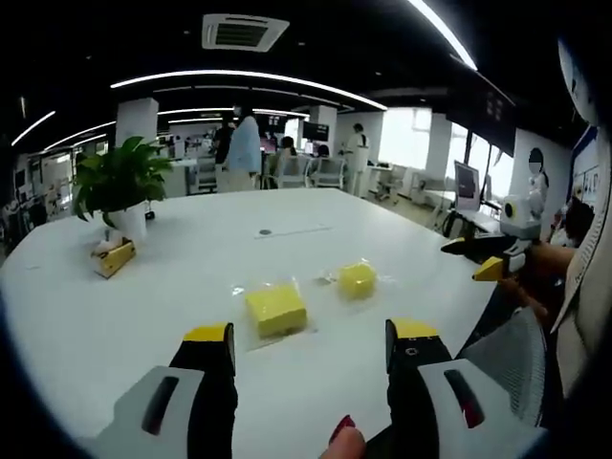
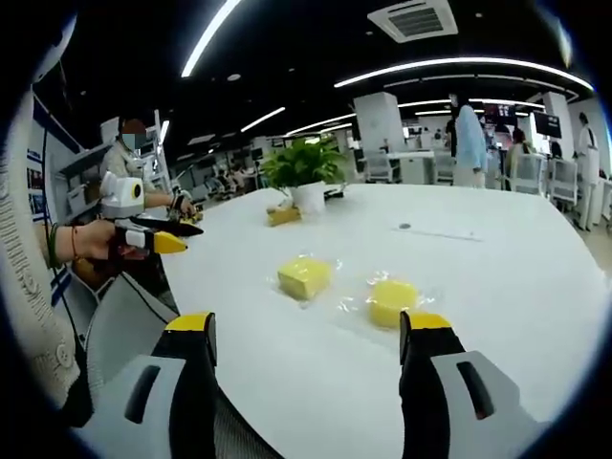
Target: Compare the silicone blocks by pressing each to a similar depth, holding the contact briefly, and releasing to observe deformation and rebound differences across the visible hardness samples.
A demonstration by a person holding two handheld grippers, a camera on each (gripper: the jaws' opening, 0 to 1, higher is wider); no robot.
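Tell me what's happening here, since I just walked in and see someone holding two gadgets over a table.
A person holds a two-jaw tool in each hand above a white table. Two yellow blocks sit on it, each on a clear wrapper: a square block and a rounder block. The left tool is open and aimed at the square block, not touching it. The right tool is open too, hovering short of both blocks. Nothing is being pressed right now. A potted plant stands farther back.

1. The left gripper [image 1: 309,346] has black jaws with yellow tips and grey sides.
2. The right gripper [image 2: 309,335] looks the same.
3. The person wears a wrist band [image 2: 73,241].
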